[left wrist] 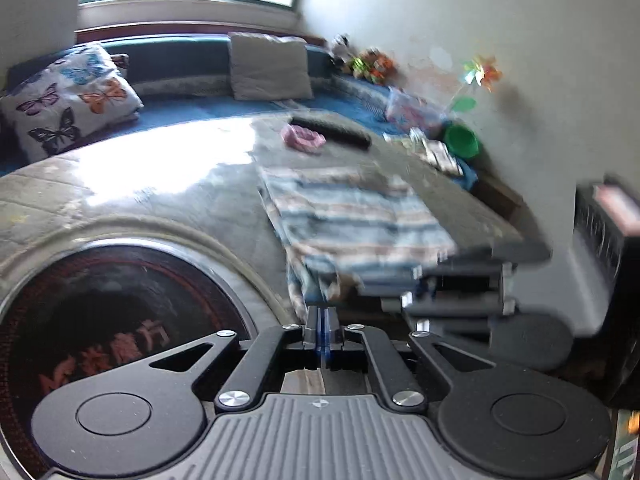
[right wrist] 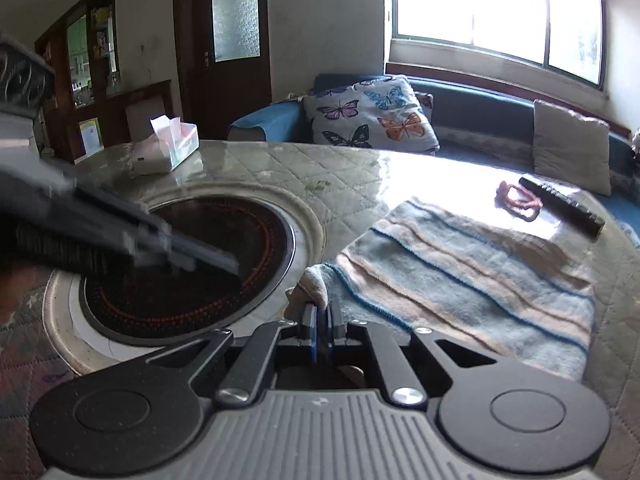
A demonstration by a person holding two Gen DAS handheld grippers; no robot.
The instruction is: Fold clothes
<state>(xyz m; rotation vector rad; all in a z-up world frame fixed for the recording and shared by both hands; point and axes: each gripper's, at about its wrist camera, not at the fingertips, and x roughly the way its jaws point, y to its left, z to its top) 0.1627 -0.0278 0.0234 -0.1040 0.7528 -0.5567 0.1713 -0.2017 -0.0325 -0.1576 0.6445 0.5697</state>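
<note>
A striped blue, peach and white cloth lies flat on the quilted table, on the right half. My right gripper is shut on the cloth's near left corner, which bunches up above the fingertips. My left gripper is shut, with the cloth just beyond its tips. In the right wrist view the left gripper is blurred over the round black inset, a short way left of the cloth and apart from it. The right gripper shows blurred at the cloth's near edge.
A round black inset sits in the table's middle. A pink ring and a black remote lie beyond the cloth. A tissue box stands at the far left. A sofa with a butterfly pillow runs behind the table.
</note>
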